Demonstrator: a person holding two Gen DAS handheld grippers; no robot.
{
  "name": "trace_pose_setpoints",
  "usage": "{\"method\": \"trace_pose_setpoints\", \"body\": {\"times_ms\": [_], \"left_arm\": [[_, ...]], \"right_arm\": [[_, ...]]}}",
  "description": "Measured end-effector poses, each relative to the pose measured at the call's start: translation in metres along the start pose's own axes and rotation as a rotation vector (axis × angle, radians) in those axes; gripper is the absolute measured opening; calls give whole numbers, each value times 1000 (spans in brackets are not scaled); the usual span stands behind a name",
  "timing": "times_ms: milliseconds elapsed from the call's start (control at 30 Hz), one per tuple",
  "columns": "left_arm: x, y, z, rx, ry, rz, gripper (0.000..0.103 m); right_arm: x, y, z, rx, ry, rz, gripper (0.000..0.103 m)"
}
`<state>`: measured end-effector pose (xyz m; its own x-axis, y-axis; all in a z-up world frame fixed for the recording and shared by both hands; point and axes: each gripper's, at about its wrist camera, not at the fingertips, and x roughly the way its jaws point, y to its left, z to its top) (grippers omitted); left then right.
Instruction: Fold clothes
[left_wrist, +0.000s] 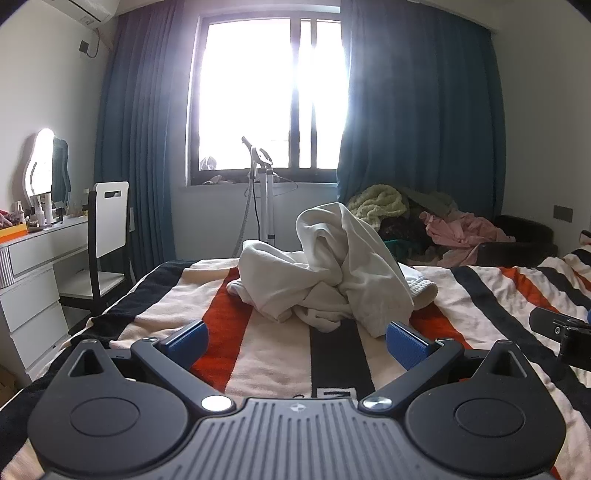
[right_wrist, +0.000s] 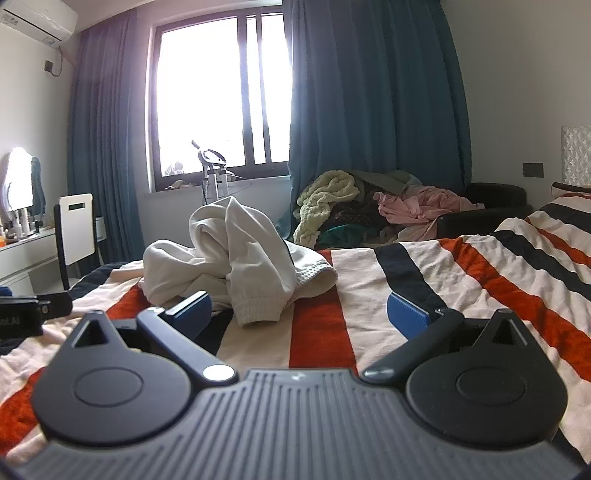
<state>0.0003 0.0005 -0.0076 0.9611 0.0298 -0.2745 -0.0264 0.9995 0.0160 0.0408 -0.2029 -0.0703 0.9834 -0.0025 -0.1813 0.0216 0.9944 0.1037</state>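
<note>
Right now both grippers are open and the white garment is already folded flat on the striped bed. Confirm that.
Not quite. The left gripper and right gripper are open, and the white garment is on the striped bed, but it is not folded flat: it lies in a crumpled heap, as both wrist views show.

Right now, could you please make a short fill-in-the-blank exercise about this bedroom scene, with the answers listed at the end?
1. The crumpled garment lying on the striped blanket is ____ in colour.
2. Both the left gripper and the right gripper have their jaws ____.
3. The curtains beside the window are ____.
4. The pink clothing lies in the pile behind the bed, to the ____ of the pale green blanket.

Answers: white; open; blue; right
</note>
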Motion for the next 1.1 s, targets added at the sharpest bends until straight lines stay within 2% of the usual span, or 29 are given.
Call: {"method": "trace_pose_setpoints", "body": {"times_ms": [433, 700, 833, 1100], "left_arm": [[0, -2, 0, 8, -19, 8, 103], [3, -8, -5, 49, -48, 33, 103], [2, -8, -6, 42, -47, 41, 103], [4, -15, -9, 44, -34, 45, 103]], "right_arm": [[3, -3, 0, 32, 5, 20, 103], [1, -7, 5, 105, 22, -26, 103], [-9, -8, 13, 108, -19, -80, 103], [-13, -11, 70, 167, -132, -55, 103]]}}
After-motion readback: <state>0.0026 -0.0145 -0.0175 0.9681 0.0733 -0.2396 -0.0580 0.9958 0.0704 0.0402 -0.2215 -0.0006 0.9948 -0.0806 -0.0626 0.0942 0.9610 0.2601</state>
